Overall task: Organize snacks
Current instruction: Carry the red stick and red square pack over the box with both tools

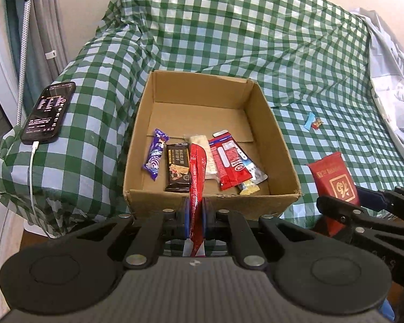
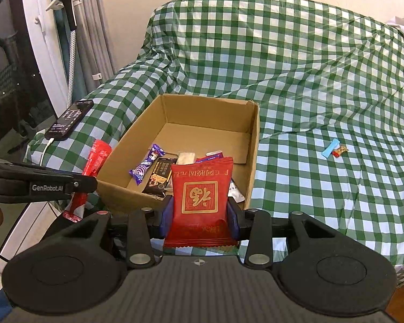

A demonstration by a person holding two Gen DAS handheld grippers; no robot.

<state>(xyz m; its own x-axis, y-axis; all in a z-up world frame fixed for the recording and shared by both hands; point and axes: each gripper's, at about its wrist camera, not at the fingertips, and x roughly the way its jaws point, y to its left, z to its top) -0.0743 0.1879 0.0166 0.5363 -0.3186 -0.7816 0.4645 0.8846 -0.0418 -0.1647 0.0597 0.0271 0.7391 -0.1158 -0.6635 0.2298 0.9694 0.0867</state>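
Left wrist view: the left claw pinches a long red snack stick by the brown cardboard box. The right claw pinches a square red snack packet. Dropped too soon, both could miss the box and land on the bed's near edge.

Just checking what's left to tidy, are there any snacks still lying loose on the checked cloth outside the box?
Yes, a small blue wrapper and a tiny red candy lie on the checked cloth, right of the cardboard box.

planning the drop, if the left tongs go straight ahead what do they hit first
Probably the cardboard box's near wall: the left tongs, shut on the long red snack stick, sit just before it. Depth is unclear.
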